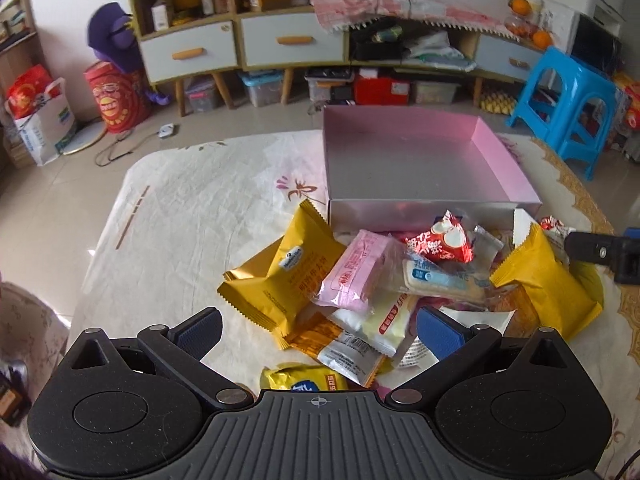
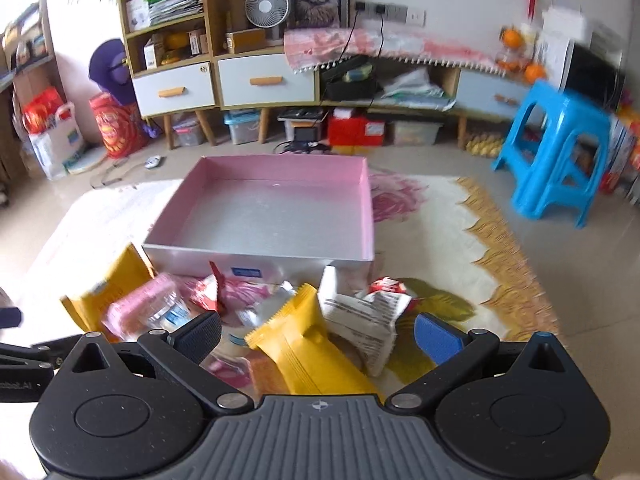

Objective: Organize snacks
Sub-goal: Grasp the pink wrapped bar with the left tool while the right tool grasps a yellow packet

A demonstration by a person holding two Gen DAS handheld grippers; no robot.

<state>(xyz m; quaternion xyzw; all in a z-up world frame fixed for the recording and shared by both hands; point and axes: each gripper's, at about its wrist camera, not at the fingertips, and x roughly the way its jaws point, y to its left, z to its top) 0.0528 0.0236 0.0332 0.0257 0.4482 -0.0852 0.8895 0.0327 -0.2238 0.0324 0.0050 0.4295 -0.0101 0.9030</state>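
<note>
A pile of snack packets lies on the cloth-covered table in front of an empty pink box [image 1: 504,156] [image 2: 368,208]. The pile holds a yellow packet [image 1: 292,276], a pink packet [image 1: 352,276], a red packet [image 1: 444,242] and a second yellow packet [image 1: 544,280] [image 2: 308,344]. My left gripper [image 1: 318,330] is open above the near edge of the pile and holds nothing. My right gripper [image 2: 318,334] is open, with the second yellow packet lying between its fingers, untouched. A white printed packet [image 2: 368,320] lies beside it. The right gripper's tip shows in the left wrist view [image 1: 600,250].
The table wears a white flowered cloth [image 1: 192,208] with a gold fringe [image 2: 504,260] at the right. A blue plastic stool [image 2: 560,148] stands on the floor to the right. Cabinets with drawers [image 2: 264,80] and storage bins line the far wall.
</note>
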